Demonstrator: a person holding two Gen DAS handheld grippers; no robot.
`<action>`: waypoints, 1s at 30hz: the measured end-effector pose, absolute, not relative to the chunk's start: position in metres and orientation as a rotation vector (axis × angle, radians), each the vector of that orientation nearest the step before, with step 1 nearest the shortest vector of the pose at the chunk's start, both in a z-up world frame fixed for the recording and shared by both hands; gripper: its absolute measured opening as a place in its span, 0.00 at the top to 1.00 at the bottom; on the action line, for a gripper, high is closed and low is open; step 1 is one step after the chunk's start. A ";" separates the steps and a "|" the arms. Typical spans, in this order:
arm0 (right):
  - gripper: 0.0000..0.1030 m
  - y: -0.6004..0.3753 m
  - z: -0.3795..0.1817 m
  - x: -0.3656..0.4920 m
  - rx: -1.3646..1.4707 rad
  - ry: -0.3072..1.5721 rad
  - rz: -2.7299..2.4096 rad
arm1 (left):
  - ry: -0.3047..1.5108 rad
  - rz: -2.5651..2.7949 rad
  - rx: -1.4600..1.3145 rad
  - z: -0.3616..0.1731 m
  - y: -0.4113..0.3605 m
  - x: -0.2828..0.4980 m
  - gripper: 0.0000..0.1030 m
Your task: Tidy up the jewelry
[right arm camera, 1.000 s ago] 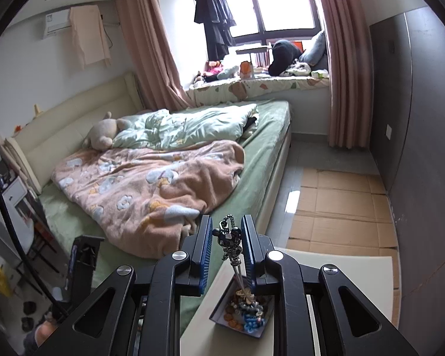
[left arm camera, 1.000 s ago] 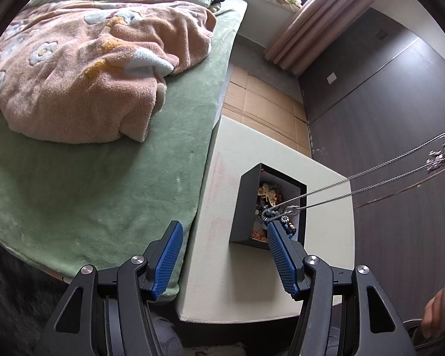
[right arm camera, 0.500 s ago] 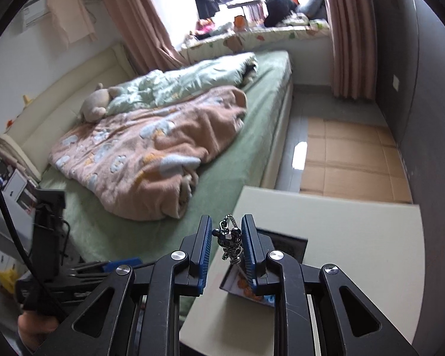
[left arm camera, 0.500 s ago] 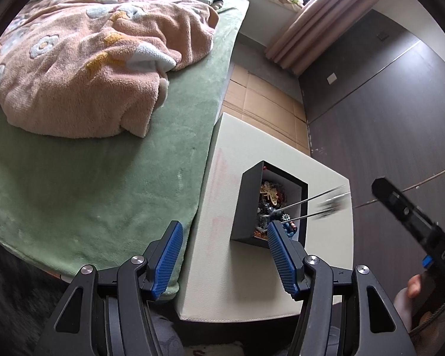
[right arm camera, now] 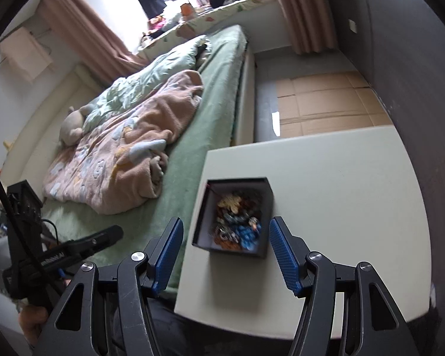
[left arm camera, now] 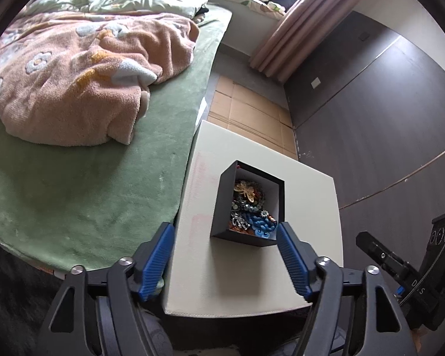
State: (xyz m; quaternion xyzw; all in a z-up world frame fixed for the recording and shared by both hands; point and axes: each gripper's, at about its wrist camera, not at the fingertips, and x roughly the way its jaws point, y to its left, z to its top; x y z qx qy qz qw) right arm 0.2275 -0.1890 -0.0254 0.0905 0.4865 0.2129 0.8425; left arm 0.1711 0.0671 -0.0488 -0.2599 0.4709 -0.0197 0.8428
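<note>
Cream tabletop (left arm camera: 252, 279) lies directly beneath both my grippers, beside the green bed (left arm camera: 83, 184). My left gripper (left arm camera: 225, 255) and right gripper (right arm camera: 224, 252) have both just been opening; their jaws now stand spread with nothing between the blue pads (right arm camera: 283, 255), clear of the box.

Location of the work item: the black box (left arm camera: 219, 204) stands on the tabletop just ahead of my fingertips, set toward the edge nearest the bed. The jewelry (left arm camera: 249, 210) fills its bottom.

Appearance: a dense tangled heap, with a gold dragonfly-shaped piece at the far end, blue beads and a silver chain cluster at the near end. Individual items overlap; the boundaries between them cannot be resolved.

Hazards, as I judge them:
- Picking one item may drag linked chains out with it
- A pad catching the box wall may push the light box toward the table edge
- Both grippers converging on the box opening may collide
</note>
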 end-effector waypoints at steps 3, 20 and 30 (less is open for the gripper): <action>0.32 -0.201 -0.024 0.211 0.194 1.022 0.421 | 0.952 -0.051 -0.502 -0.034 0.056 0.155 0.19; 0.00 -0.239 0.025 0.119 0.184 0.918 0.325 | 0.686 -0.089 -0.226 0.057 0.011 0.049 0.01; 0.00 -0.249 0.054 0.084 0.099 0.899 0.382 | 0.588 -0.088 -0.145 0.082 0.009 -0.001 0.01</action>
